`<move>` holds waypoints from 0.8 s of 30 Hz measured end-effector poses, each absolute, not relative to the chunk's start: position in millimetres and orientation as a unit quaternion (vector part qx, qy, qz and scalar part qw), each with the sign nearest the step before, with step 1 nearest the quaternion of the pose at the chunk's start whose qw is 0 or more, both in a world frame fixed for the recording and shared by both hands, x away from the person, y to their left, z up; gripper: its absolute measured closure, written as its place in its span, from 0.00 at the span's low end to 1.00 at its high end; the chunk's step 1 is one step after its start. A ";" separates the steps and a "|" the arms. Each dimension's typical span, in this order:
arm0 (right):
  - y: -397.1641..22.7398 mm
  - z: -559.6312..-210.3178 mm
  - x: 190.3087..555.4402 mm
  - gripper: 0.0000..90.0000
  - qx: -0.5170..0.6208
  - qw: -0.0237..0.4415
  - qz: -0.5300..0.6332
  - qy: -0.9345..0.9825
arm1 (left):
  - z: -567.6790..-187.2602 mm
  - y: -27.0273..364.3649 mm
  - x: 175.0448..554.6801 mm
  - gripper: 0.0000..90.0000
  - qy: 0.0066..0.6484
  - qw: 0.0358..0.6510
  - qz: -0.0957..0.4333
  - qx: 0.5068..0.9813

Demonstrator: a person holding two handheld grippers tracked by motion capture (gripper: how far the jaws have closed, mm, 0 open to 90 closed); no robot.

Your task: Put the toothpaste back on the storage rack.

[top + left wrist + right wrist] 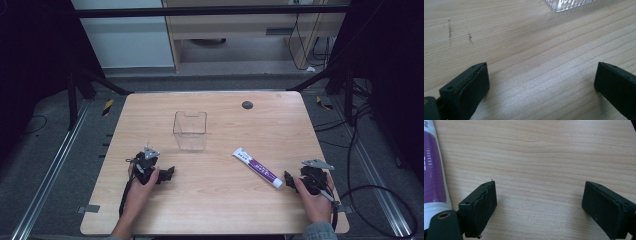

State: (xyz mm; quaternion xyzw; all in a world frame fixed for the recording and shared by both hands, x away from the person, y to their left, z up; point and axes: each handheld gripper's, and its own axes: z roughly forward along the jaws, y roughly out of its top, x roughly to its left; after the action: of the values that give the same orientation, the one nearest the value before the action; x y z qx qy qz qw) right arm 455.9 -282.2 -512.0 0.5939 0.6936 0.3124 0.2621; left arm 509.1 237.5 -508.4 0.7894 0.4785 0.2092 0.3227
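Note:
A white and purple tube (257, 167) lies flat on the wooden table (215, 210), right of centre, its cap toward my right gripper (289, 177). That gripper rests low at the table's right front, held by a hand, just beside the cap. In the right gripper view its jaws stand wide open over bare wood (539, 195), with the tube (432, 172) along the left edge, outside the jaws. My left gripper (169, 173) rests at the left front, held by the other hand. Its jaws stand wide open over bare wood (541, 77). A clear plastic box (190, 130) stands upright at the table's centre.
The clear box's ribbed bottom edge (566, 5) shows at the top of the left gripper view. A small dark round disc (247, 104) sits near the table's far edge. Cables trail on the floor at the right. Dark frame legs flank the table.

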 end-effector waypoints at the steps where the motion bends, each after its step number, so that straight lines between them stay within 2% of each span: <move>1: -281.5 -512.0 456.3 0.13 0.595 0.263 0.312 0.693 | -508.4 237.6 509.1 0.00 0.478 0.323 0.209 0.790; 15: -270.4 -511.8 459.0 0.15 0.601 0.268 0.309 0.687 | -508.2 238.0 509.2 0.00 0.479 0.322 0.209 0.790; 17: -271.5 -509.4 459.6 0.19 0.603 0.257 0.317 0.685 | -508.4 237.8 510.5 0.00 0.477 0.323 0.209 0.790; 19: -271.2 -500.1 456.1 0.14 0.597 0.256 0.328 0.686 | -508.3 237.7 511.7 0.00 0.476 0.323 0.208 0.791; 24: -257.6 -467.3 445.9 0.18 0.557 0.244 0.338 0.719 | -508.2 237.7 512.2 0.00 0.475 0.323 0.208 0.792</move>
State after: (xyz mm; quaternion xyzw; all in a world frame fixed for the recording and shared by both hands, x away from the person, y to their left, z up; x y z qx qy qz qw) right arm 445.9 -257.6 -467.3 0.5566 0.7187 0.3376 0.2441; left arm 512.2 237.7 -508.2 0.7916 0.4754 0.2078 0.3229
